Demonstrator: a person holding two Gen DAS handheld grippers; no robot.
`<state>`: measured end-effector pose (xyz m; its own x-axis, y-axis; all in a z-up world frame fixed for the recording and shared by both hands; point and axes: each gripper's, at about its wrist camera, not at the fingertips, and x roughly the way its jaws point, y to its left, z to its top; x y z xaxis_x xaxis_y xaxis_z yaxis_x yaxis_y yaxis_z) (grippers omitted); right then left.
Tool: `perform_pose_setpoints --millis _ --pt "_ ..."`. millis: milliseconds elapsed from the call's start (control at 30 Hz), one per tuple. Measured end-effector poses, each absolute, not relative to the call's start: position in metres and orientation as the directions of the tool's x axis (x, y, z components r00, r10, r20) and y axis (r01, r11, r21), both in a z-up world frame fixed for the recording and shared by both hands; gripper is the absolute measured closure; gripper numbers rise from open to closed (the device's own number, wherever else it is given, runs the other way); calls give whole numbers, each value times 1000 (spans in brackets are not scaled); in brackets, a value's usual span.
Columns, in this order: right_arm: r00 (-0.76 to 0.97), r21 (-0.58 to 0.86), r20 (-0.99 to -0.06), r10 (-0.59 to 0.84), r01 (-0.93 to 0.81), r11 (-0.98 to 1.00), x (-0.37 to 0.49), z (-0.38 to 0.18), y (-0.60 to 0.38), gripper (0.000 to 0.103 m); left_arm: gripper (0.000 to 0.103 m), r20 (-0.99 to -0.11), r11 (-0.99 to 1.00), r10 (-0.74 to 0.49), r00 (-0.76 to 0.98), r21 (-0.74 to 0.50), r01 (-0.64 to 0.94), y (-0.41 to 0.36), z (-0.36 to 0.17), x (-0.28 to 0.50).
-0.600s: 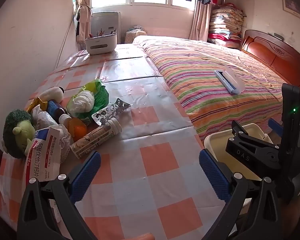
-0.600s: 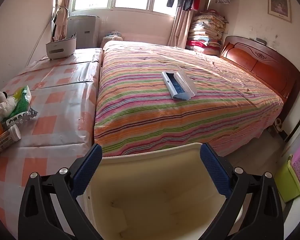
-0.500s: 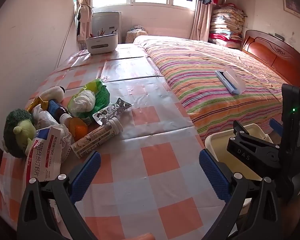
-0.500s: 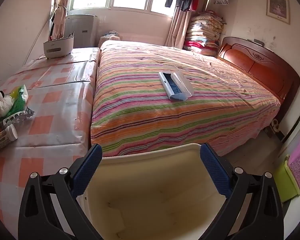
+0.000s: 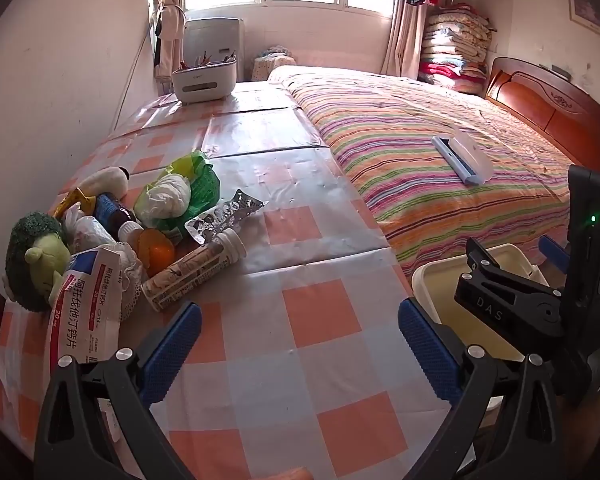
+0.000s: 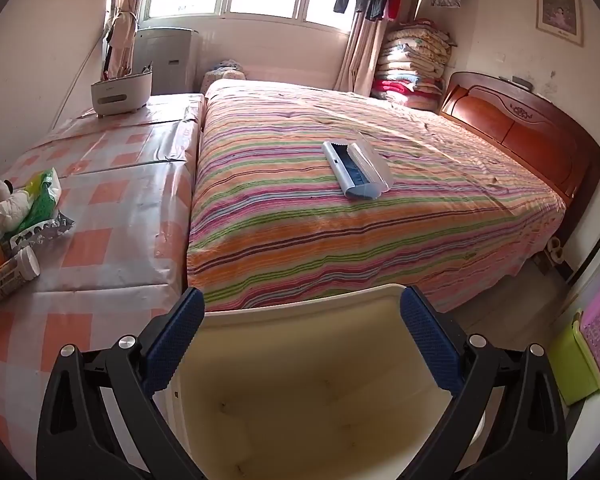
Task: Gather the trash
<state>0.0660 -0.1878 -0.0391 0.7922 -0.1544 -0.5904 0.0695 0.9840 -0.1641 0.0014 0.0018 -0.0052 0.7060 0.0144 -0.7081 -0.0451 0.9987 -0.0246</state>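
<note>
Trash (image 5: 168, 240) is heaped at the near left of the checked table (image 5: 324, 312), none of it judged collected yet. The cream bin (image 6: 312, 384) is seen off the table's right edge, directly under the right gripper (image 6: 302, 344), and its inside looks bare as far as shown. So the task is judged at its start: every piece is left to be picked and dropped in.

Counted in the pile:
- one white-capped tube (image 5: 196, 270) lying on its side, nearest the table centre
- one blister pack (image 5: 224, 216) just behind it
- one green bag (image 5: 198, 184) with one white wad (image 5: 166, 196) on it
- one red-and-white medicine box (image 5: 86, 304)
- one dark bottle (image 5: 114, 214)
- one orange item (image 5: 156, 250), type not clear
- one green plush toy (image 5: 36, 260) and one white plush (image 5: 104, 180), probably not trash

More pieces may be hidden underneath.

Left gripper (image 5: 298, 340) is held above bare tablecloth, near the pile, jaws wide apart and holding nothing. Right gripper's jaws are likewise spread wide, nothing between them, over the bin mouth. Two grippers and one bin are counted. One grey brush-like item (image 6: 356, 170) is lying on the striped bed (image 6: 380, 216), well apart from the pile.
</note>
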Motion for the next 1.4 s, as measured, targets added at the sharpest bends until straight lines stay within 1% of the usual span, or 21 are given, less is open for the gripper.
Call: perform_pose_setpoints --millis 1400 --pt "792 -143 -597 -127 51 988 65 -40 -188 6 7 -714 999 16 700 -22 -45 1 -8 2"
